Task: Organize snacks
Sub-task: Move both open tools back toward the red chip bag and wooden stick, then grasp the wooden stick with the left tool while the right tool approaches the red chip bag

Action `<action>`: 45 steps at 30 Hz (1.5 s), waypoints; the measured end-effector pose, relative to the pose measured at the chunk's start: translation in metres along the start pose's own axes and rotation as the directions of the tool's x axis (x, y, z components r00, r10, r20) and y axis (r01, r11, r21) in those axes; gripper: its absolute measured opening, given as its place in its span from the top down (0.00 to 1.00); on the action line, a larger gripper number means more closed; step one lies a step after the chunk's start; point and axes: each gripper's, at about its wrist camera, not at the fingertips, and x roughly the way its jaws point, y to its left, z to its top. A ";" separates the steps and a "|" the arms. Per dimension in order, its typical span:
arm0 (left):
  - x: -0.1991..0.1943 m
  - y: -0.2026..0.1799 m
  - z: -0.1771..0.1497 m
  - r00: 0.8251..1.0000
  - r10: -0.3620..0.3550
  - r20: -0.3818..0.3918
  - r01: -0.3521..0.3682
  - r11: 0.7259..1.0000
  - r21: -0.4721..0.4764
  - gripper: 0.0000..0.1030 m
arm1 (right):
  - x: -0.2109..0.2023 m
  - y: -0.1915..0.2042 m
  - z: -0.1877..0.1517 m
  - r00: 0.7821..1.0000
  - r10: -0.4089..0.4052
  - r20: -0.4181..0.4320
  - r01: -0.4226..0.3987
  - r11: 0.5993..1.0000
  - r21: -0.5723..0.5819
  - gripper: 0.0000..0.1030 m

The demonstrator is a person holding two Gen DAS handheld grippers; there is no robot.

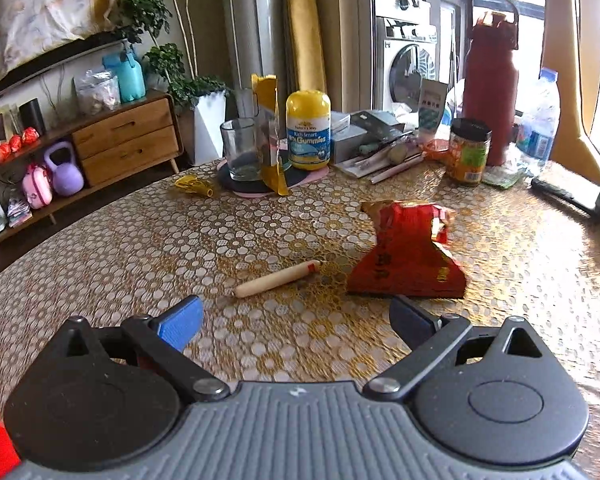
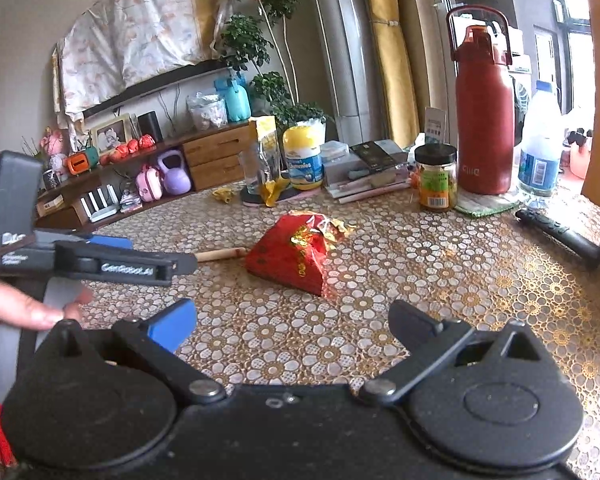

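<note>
An opened red snack bag (image 1: 406,256) lies on the table, its torn gold top pointing away; it also shows in the right wrist view (image 2: 296,254). A wrapped sausage stick (image 1: 278,283) lies just left of it and also shows in the right wrist view (image 2: 220,255). My left gripper (image 1: 296,320) is open and empty, a little short of both. My right gripper (image 2: 294,322) is open and empty, in front of the bag. The left gripper's body (image 2: 100,264) shows at the left of the right wrist view.
At the back of the table (image 1: 140,240) stand a yellow gummies bottle (image 1: 308,136), a glass (image 1: 242,150), a gold pouch (image 1: 270,132), a jar (image 1: 470,150), a red flask (image 1: 490,84), a water bottle (image 1: 540,120) and boxes. A black remote (image 2: 556,232) lies at right.
</note>
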 end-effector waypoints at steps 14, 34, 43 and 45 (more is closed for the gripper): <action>0.075 0.021 0.014 0.990 -0.109 -0.087 0.121 0.982 0.147 0.11 | 0.015 -0.009 -0.003 0.999 0.024 -0.026 -0.023 0.999 0.039 0.00; 0.098 0.035 0.014 0.983 -0.155 -0.096 0.160 0.986 0.052 0.78 | 0.054 -0.012 0.014 0.999 0.015 -0.031 -0.014 0.998 0.056 0.00; 0.086 0.029 0.005 0.993 -0.075 -0.088 0.074 0.997 -0.009 0.91 | 0.118 -0.005 0.043 0.994 -0.059 -0.089 0.067 0.993 0.101 0.00; 0.083 0.029 0.004 0.994 -0.059 -0.092 0.057 0.998 -0.029 0.91 | 0.128 -0.001 0.047 0.991 -0.093 -0.096 0.101 0.991 0.090 0.00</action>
